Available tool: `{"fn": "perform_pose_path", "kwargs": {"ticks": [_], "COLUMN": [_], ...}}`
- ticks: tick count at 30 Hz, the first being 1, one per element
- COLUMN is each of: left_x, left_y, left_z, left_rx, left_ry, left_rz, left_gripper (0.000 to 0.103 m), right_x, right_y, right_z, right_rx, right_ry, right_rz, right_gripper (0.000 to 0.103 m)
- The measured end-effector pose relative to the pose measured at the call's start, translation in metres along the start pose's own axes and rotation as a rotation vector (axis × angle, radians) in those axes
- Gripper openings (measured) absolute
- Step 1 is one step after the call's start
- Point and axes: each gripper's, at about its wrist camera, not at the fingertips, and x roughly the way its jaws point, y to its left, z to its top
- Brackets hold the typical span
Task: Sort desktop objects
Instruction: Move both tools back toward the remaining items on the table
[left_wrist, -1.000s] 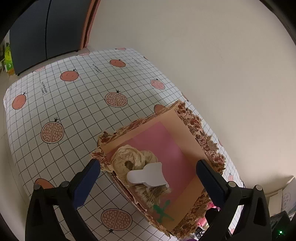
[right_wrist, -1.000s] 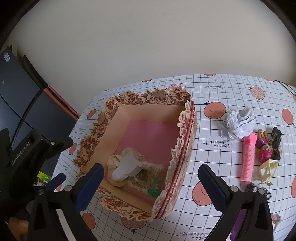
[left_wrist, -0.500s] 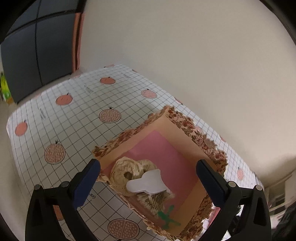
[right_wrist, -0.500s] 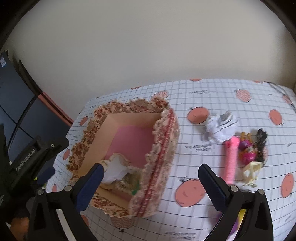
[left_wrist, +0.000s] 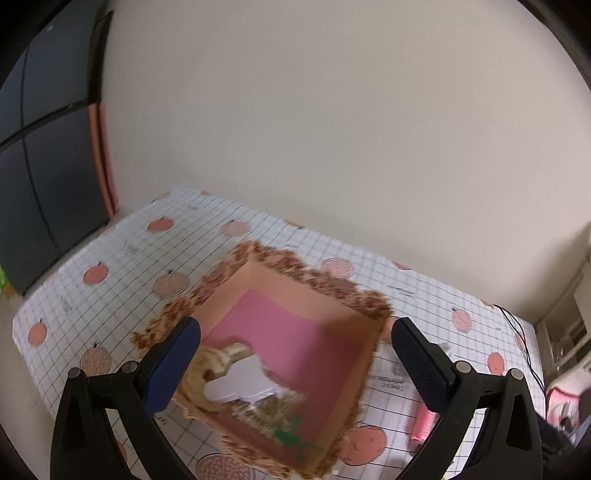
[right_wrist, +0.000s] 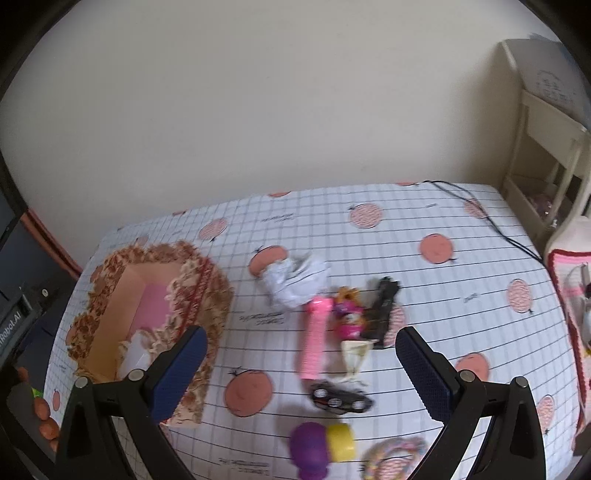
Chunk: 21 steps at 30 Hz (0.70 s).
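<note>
A floral-edged cardboard box (left_wrist: 295, 273) with a pink floor holds a beige straw ring (left_wrist: 207, 373), a white flat piece (left_wrist: 240, 380) and a green bit (left_wrist: 291, 437). My left gripper (left_wrist: 295, 354) is open and empty above it. The box (right_wrist: 110, 291) sits at the left of the right wrist view. My right gripper (right_wrist: 299, 363) is open and empty above loose items: crumpled white paper (right_wrist: 295, 282), a pink stick (right_wrist: 314, 336), a small doll (right_wrist: 347, 317), a black figure (right_wrist: 382, 310), a toy car (right_wrist: 341, 397) and a purple and yellow toy (right_wrist: 321, 448).
The table (right_wrist: 443, 295) has a gridded cloth with orange fruit prints. A black cable (right_wrist: 491, 225) runs across its far right. A cream shelf (right_wrist: 546, 147) and a pink-trimmed bag (right_wrist: 569, 295) stand at the right. A dark cabinet (left_wrist: 48, 177) stands at the left.
Both grippers have risen and swung right. The right view has left the box and now centres on the loose toys. Both stay open and empty.
</note>
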Motion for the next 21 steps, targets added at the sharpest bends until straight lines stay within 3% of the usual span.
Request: {"fn": "perform_pose_path", "kwargs": {"ticks": [5,15,18,21], "left_x": [-0.002,-0.006,-0.003,0.005], "left_y": [-0.031,-0.1,-0.113,-0.127], "left_z": [-0.007,-0.034,-0.045,-0.057], "left_rx": [0.049,0.214,0.248,0.287], "left_ry": [0.026,0.099,0.137,0.188], "left_rz": [-0.079,-0.21,-0.24,-0.252], "left_gripper": [0.103,0.103,0.103,0.103], "right_x": [-0.018,-0.038,-0.036,-0.028], "right_y": [-0.041,-0.1,-0.117,-0.126], "right_z": [-0.003,-0.013,-0.02,-0.026], "right_rx": [0.09,0.225,0.267,0.269], "right_ry": [-0.028,-0.05,-0.024,0.02], "right_rz": [0.083,0.073,0.093,0.039], "right_gripper": [0.103,0.103,0.103,0.103]}}
